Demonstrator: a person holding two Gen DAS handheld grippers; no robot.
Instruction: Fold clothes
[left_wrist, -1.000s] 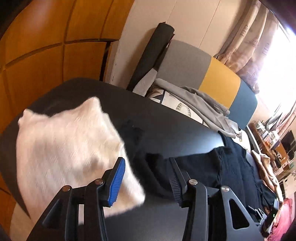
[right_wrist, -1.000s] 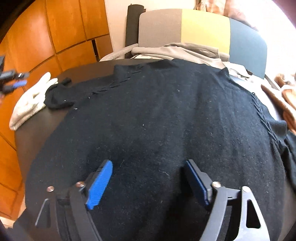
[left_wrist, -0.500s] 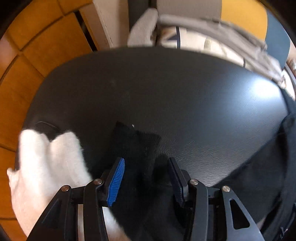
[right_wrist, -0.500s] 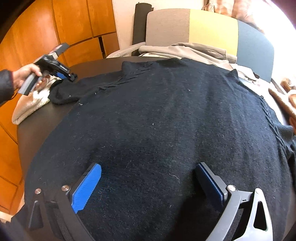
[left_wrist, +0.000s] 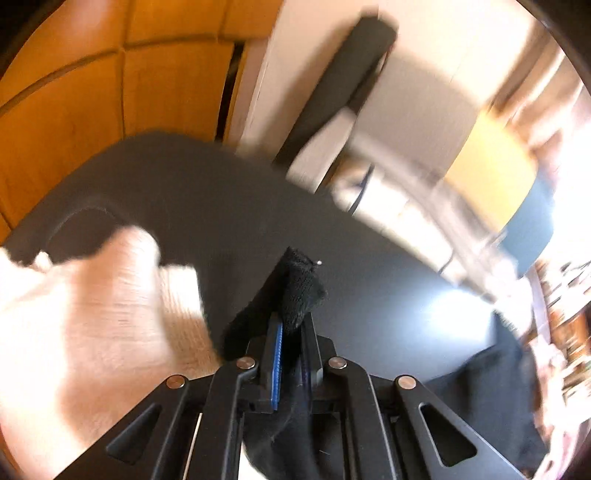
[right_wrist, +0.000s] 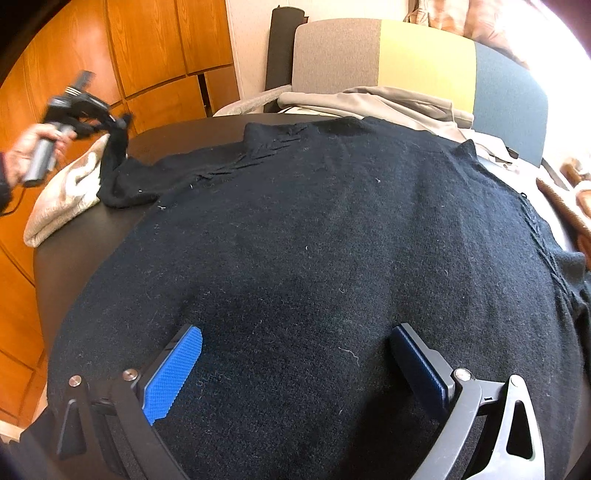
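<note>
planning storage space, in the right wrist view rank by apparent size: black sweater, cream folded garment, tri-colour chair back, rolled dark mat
1. black sweater, though it lies nearest the camera
2. tri-colour chair back
3. cream folded garment
4. rolled dark mat, partly hidden, so unsure against the garment

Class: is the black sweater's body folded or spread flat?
Spread flat: the black sweater covers the table unfolded; only one sleeve is lifted by the left hand-held gripper.

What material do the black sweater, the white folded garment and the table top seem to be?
Black sweater: likely wool knit, matte and fuzzy, with lint specks and a cable pattern. White folded garment: a soft ribbed knit, perhaps wool or cotton. Table top: dark, smooth, faintly glossy, perhaps laminate, since it reflects window light.
</note>
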